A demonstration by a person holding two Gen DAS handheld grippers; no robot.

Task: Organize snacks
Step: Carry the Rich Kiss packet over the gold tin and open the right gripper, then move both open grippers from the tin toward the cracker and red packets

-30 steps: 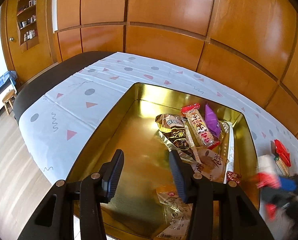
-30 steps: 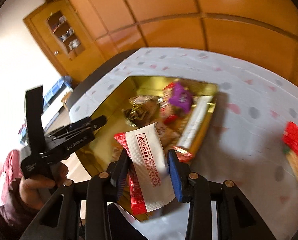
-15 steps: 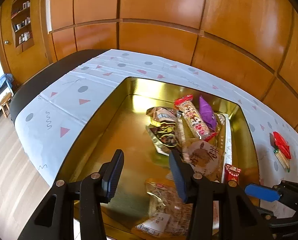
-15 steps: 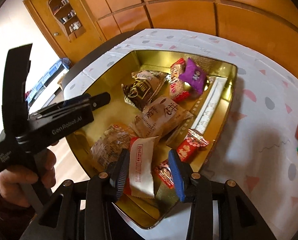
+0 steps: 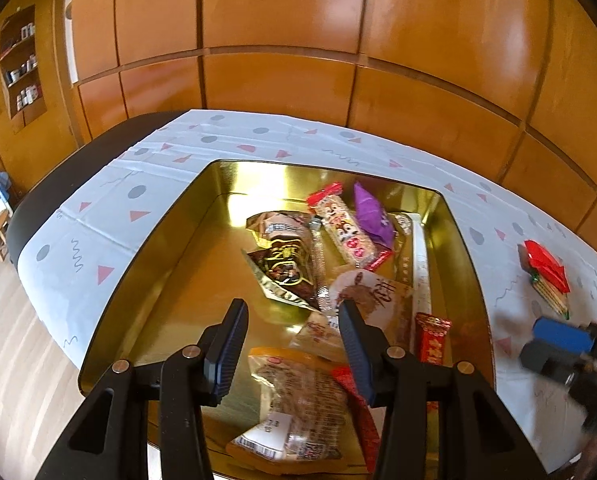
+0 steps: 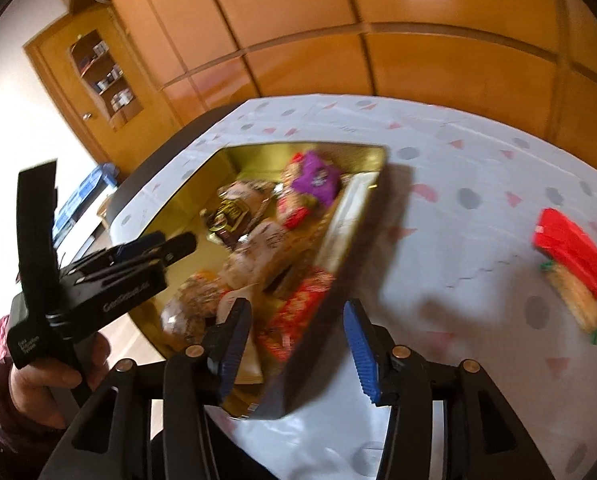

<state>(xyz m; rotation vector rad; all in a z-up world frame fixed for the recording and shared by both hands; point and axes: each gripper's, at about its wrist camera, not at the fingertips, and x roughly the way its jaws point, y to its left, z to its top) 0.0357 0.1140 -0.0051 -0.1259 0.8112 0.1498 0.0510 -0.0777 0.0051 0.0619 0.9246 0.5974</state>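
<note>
The red-and-white packet that the right gripper [image 6: 296, 346] held a second ago now lies in the gold tin [image 5: 146, 280], at its near end; the jaws have just been opening and stand apart, nothing between them, over the tin's near rim. The left gripper [image 5: 290, 344] hangs open and empty above the tin, tilted downward, a hand [image 6: 54, 376] on its grip. One red-wrapped snack [image 6: 570, 252] lies apart on the table [image 6: 458, 168].

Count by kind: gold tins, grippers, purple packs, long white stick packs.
gold tin: 1
grippers: 2 (left gripper, right gripper)
purple pack: 1
long white stick pack: 1
Total: 5
</note>
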